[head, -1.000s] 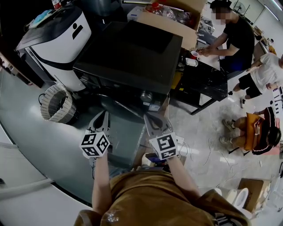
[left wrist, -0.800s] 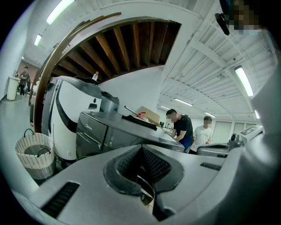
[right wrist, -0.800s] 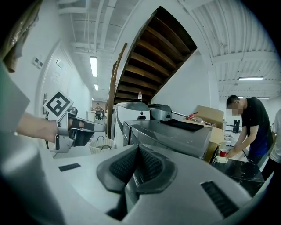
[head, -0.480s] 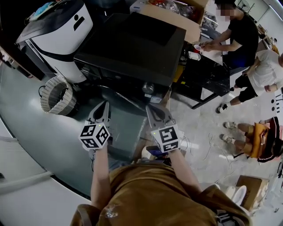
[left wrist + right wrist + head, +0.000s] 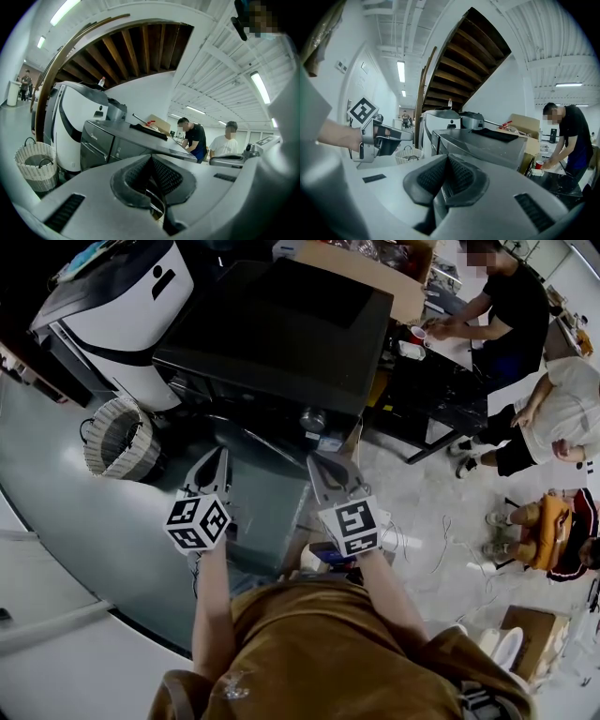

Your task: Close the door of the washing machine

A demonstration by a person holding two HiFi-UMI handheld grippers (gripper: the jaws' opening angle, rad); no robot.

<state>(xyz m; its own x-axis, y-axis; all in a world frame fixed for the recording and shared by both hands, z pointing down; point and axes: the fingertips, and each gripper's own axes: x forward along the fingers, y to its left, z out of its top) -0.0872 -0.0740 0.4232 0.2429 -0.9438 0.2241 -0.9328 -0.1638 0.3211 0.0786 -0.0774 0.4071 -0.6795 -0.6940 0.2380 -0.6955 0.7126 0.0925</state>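
Observation:
The dark washing machine (image 5: pixel 281 329) stands ahead of me with a flat black top; it also shows in the left gripper view (image 5: pixel 110 140) and the right gripper view (image 5: pixel 487 145). A grey panel (image 5: pixel 262 507) juts from its front toward me and looks like the open door. My left gripper (image 5: pixel 222 456) hovers over that panel's left side, jaws shut and empty (image 5: pixel 151 161). My right gripper (image 5: pixel 316 465) hovers at the panel's right edge, also shut with nothing between its pads (image 5: pixel 446 161). The left gripper (image 5: pixel 379 138) is seen beside it in the right gripper view.
A white appliance (image 5: pixel 122 315) stands left of the machine, with a woven basket (image 5: pixel 112 442) on the floor in front of it. A black table (image 5: pixel 441 399) with a red cup (image 5: pixel 417 334), a cardboard box (image 5: pixel 375 277) and several people are to the right.
Both grippers have stayed where they were, still shut. The head view has drifted a little, and the people at the right have shifted.

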